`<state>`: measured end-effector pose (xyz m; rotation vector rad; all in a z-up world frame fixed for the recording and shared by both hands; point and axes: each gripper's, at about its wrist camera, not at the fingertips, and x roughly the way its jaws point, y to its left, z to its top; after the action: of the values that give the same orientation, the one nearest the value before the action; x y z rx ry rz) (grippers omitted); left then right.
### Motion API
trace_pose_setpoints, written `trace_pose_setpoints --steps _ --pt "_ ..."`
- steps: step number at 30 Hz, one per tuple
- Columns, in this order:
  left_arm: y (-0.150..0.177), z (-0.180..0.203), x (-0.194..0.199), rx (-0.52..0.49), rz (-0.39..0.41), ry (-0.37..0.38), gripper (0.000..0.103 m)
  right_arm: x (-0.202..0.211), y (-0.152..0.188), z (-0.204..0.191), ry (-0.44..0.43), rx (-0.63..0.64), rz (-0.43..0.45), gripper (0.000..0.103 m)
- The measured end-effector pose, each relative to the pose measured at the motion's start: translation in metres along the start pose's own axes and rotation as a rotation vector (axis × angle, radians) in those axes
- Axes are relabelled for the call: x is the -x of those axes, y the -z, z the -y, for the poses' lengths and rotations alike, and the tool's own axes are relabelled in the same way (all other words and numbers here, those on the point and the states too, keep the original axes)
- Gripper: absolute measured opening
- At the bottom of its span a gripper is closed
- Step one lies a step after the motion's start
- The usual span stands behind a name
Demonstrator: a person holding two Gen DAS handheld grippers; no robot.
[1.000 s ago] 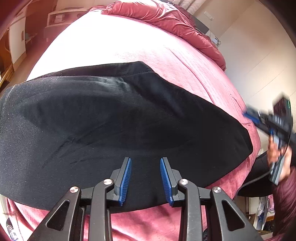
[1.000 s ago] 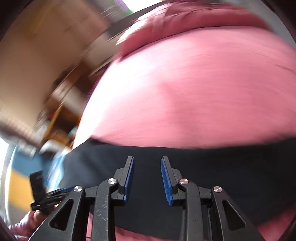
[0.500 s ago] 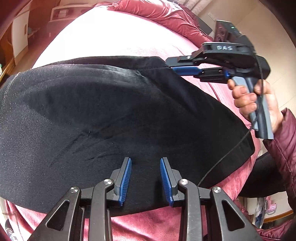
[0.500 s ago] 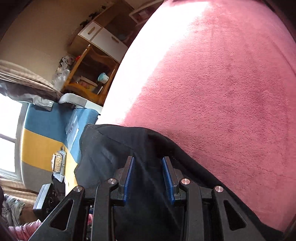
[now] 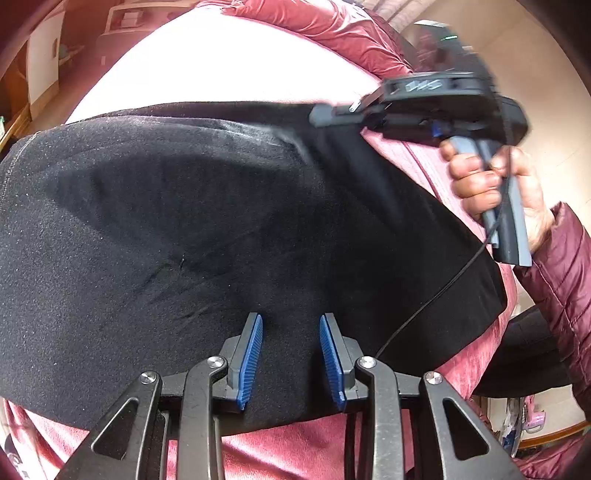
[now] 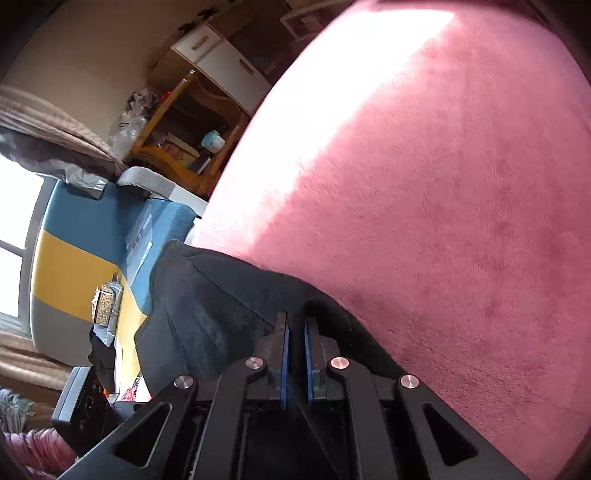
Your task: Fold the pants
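Black pants (image 5: 207, 229) lie spread across a pink bed (image 5: 229, 66). My left gripper (image 5: 291, 325) is open and hovers just over the near edge of the pants, holding nothing. My right gripper (image 5: 332, 114) shows at the far right edge of the pants, held by a hand. In the right wrist view my right gripper (image 6: 294, 325) is shut on the black pants' edge (image 6: 207, 306), with cloth pinched between the blue pads.
A crumpled red quilt (image 5: 332, 33) lies at the head of the bed. A wooden shelf with clutter (image 6: 184, 140) and a white cabinet (image 6: 221, 62) stand beside the bed. A blue and yellow surface (image 6: 81, 258) lies at the left.
My right gripper has closed on the far edge of the pants, where half a second ago its jaws were open over it. My left gripper has stayed open in place.
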<state>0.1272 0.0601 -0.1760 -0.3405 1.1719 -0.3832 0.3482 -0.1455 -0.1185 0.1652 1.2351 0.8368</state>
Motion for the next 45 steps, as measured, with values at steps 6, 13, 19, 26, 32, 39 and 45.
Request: trace_pose_setpoints --steps 6,13,19,26,32,39,45 --pt "-0.006 -0.008 -0.011 0.033 -0.018 -0.024 0.032 -0.022 -0.005 0.023 0.149 -0.063 -0.008 0.005" --pt "-0.010 -0.020 0.006 0.081 -0.007 0.015 0.033 -0.004 -0.002 0.024 0.134 -0.119 0.050 0.020" --pt "-0.009 -0.055 0.045 0.164 0.077 0.003 0.036 0.050 0.031 0.006 0.135 -0.124 0.167 0.024" --pt "-0.006 -0.142 0.134 0.368 0.211 -0.090 0.053 0.058 0.106 -0.021 0.173 -0.086 0.150 0.024" --pt "0.027 -0.239 0.170 0.652 0.208 -0.109 0.054 0.036 0.169 -0.033 0.231 -0.107 0.101 0.024" --pt "0.056 -0.258 0.143 0.786 0.143 0.009 0.054 0.019 0.193 -0.033 0.256 -0.167 0.082 0.024" --pt "0.060 -0.251 0.119 0.861 0.099 0.076 0.052 0.012 0.193 -0.034 0.265 -0.175 0.076 0.028"
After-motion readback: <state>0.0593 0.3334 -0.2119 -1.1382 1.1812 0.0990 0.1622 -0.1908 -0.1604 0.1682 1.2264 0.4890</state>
